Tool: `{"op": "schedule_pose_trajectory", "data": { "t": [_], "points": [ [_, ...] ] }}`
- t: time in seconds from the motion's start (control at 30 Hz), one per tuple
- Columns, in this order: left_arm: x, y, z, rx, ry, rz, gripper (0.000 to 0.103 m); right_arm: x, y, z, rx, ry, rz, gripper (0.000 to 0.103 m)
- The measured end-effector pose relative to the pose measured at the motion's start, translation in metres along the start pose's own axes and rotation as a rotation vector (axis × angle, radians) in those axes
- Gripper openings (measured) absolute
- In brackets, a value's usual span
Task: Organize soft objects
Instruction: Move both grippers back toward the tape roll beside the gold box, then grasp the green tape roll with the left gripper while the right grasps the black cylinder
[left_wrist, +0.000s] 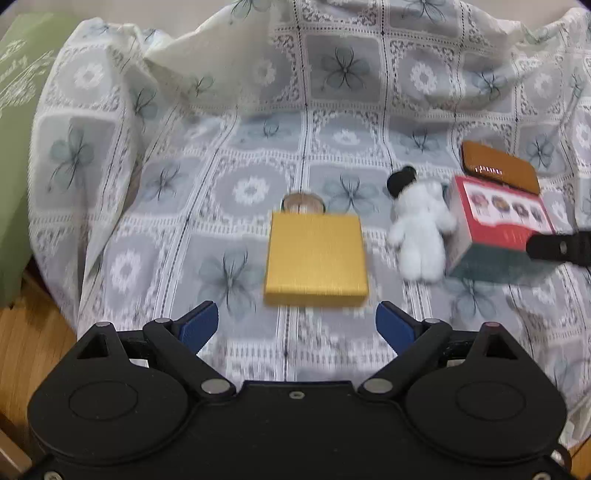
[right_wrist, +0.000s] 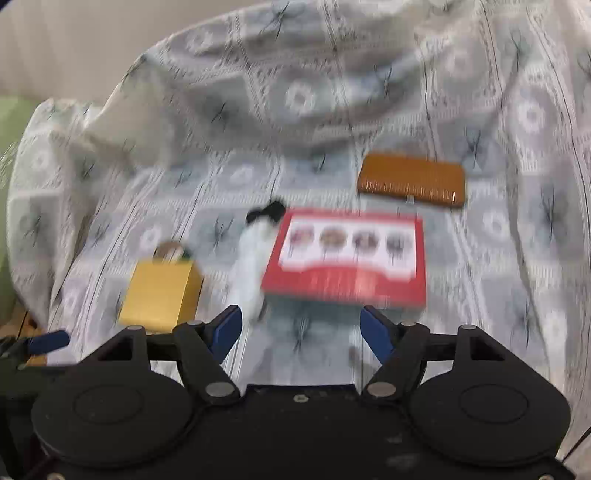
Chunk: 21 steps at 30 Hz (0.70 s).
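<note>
A white plush toy (left_wrist: 419, 229) with a black head lies on the patterned cloth between a gold box (left_wrist: 316, 256) and a red box (left_wrist: 498, 225). My left gripper (left_wrist: 295, 326) is open and empty just in front of the gold box. My right gripper (right_wrist: 301, 330) is open and empty just in front of the red box (right_wrist: 347, 254), with the plush (right_wrist: 253, 266) at its left; that view is blurred. The gold box (right_wrist: 160, 291) also shows there.
An orange-brown flat case (left_wrist: 498, 166) lies behind the red box; it also shows in the right wrist view (right_wrist: 412, 179). A round tin (left_wrist: 303, 201) sits behind the gold box. A green cushion (left_wrist: 14, 122) stands at the left. Draped cloth rises behind.
</note>
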<state>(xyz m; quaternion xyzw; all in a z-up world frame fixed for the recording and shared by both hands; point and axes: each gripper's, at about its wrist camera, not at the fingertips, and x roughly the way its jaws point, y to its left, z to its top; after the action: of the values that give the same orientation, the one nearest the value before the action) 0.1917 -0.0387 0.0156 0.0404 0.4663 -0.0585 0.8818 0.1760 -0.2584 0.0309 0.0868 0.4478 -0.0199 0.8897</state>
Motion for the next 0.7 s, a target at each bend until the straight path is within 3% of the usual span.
{"op": "schedule_pose_trajectory", "data": {
  "t": [0.33,0.7],
  "points": [
    [0.042,0.015,0.054,-0.030,0.009,0.008,0.090,0.068,-0.002,0.078,-0.019,-0.013,-0.009,0.072],
    [0.096,0.024,0.100,-0.055,0.094,0.012,0.090,0.157,0.025,0.119,-0.152,0.122,0.055,0.072]
  ]
}}
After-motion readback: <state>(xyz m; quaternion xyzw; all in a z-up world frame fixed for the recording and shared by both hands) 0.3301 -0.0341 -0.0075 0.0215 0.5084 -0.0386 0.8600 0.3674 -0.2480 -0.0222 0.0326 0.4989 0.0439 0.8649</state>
